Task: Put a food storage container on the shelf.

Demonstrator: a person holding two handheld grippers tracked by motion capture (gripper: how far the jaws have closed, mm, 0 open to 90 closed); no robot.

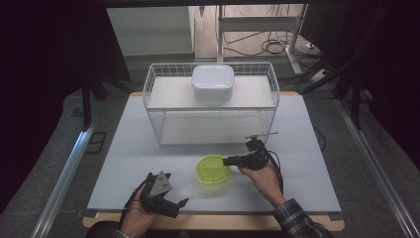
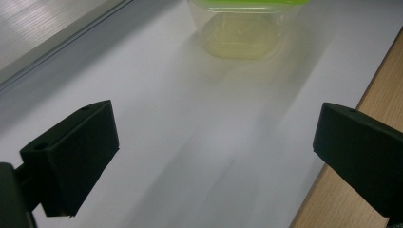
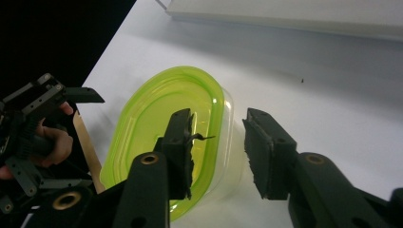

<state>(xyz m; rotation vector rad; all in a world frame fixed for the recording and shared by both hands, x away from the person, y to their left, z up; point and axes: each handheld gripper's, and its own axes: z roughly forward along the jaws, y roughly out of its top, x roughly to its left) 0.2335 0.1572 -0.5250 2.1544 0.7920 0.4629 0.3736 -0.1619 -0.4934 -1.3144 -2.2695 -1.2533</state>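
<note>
I have the green-lidded container (image 1: pixel 214 170) sitting near the middle of the surface (image 1: pixel 129 148), toward the front edge, with its lid closed on a clear tub; I cannot make out anything inside it. My right tool (image 1: pixel 229 161) reaches in from the container's 3 o'clock side. In the right gripper view, the right tool (image 3: pixel 216 152) has one jaw over the lid and the other outside the clear wall, so the rim on that side stands between them; the jaws are partly closed, and I cannot tell whether the pads press on it yet. My left tool (image 1: pixel 176 198) sits at about 7 o'clock from the container, well apart from it, jaws spread wide over bare surface with nothing between them. At 12 o'clock from the container stands a white wire basket (image 1: pixel 153 82), and on its upper shelf rests a white lidded box (image 1: pixel 213 83), closed, its contents hidden.
</note>
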